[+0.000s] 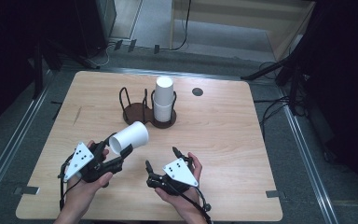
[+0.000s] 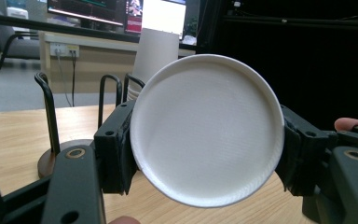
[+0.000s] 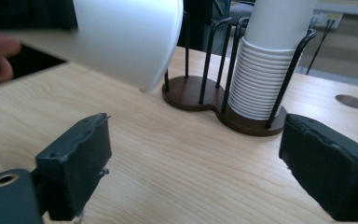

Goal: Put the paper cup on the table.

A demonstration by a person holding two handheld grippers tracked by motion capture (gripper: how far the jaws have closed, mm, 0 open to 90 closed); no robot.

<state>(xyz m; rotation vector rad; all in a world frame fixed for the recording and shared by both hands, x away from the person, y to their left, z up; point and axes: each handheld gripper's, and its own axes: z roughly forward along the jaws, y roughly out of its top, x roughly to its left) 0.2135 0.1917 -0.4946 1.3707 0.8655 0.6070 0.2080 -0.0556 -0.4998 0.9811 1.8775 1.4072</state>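
A white paper cup [image 1: 129, 136] is held off the table on its side, its bottom [image 2: 207, 130] turned toward the left gripper's camera. My left gripper [image 1: 116, 148] is shut on it, with the pads [image 2: 116, 149] pressing either side of the base end. The cup's mouth [image 3: 126, 37] points toward the dark wire cup holder [image 1: 140, 114]. One bay of the holder carries a tall stack of white cups [image 1: 164, 98]; the other bay stands empty. My right gripper [image 1: 161, 157] rests low near the table's front, right of the left hand. Its jaws [image 3: 196, 158] are open, with bare wood between them.
The wooden table [image 1: 223, 135] has a round grey cable hole [image 1: 197, 91] at the back right of the holder. Dark stands and cables line the floor around the table. Screens and a socket strip [image 2: 63, 49] show far behind the holder.
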